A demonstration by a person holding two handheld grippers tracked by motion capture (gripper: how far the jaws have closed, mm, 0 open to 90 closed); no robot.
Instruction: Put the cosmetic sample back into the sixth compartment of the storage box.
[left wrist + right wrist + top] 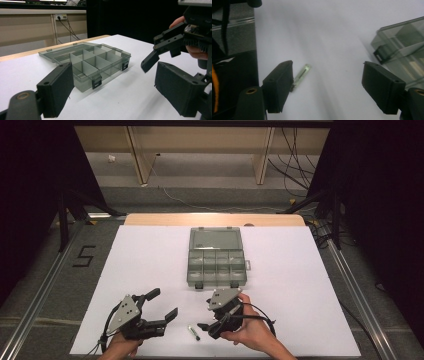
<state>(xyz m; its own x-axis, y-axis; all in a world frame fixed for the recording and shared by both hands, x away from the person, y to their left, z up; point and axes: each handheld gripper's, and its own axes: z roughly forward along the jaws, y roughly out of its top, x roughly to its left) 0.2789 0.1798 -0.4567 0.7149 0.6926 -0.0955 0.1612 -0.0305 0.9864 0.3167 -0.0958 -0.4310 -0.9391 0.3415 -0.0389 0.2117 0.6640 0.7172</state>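
Both tongs stand released, the right gripper (327, 87) low in its frame with the small glass tube (302, 74) beside its left-hand jaw, not between them, so closing now risks flicking it toward the left gripper (159, 307), away from the organizer box (217, 257).

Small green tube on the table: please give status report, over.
Both grippers, left gripper and right gripper, open and empty. Small green tube lying flat between them. Compartment box open behind. Nothing in the way.
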